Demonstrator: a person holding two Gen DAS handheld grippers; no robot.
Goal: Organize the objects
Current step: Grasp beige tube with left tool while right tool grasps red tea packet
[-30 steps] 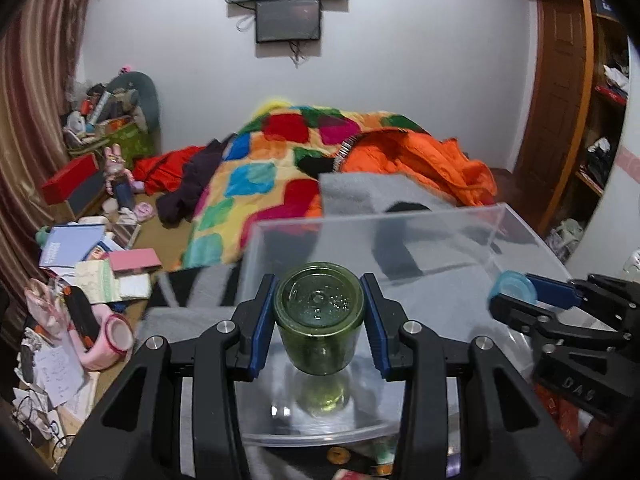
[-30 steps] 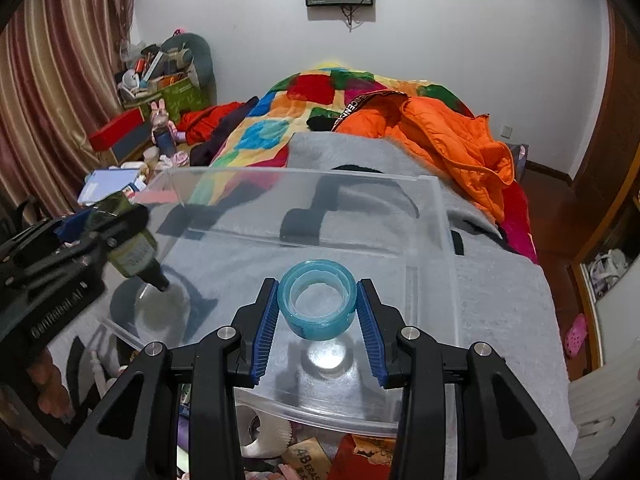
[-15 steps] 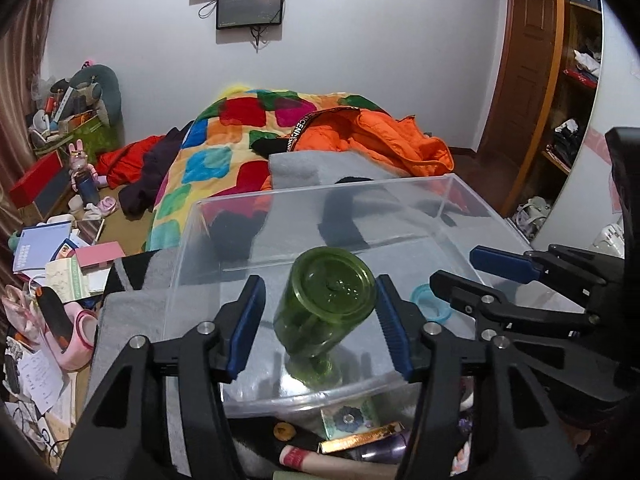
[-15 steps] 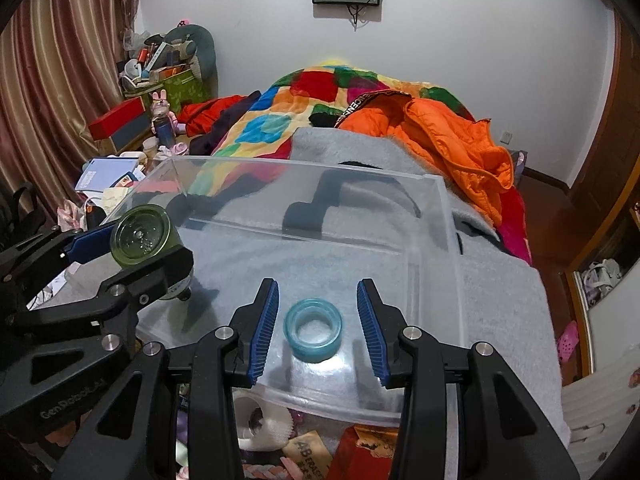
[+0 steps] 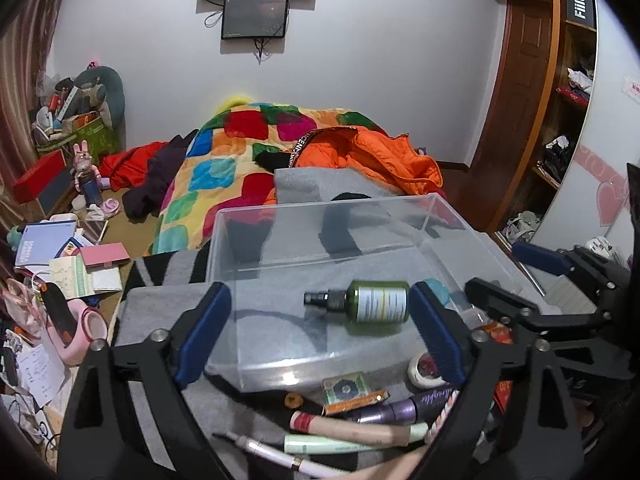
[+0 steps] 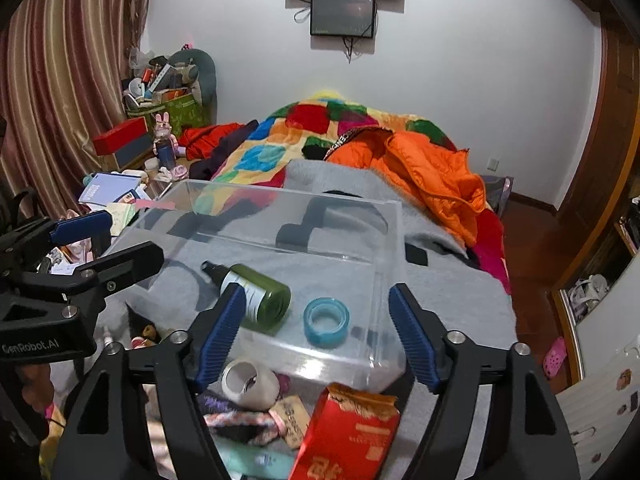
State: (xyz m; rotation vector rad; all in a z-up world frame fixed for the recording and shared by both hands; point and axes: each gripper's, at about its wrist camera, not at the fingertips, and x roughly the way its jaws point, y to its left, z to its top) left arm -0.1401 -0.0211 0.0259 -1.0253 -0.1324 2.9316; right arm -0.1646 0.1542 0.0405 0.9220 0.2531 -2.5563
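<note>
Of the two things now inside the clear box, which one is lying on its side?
The green spray bottle: it lies tipped over in the clear box, black nozzle pointing away. The blue tape roll beside it lies flat, hole facing up.

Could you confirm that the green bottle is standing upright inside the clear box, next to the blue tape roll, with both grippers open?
Not quite: the green bottle is lying on its side, not upright, as the right wrist view shows. It is inside the clear box, next to the blue tape roll, and the left gripper and right gripper are open.
</note>
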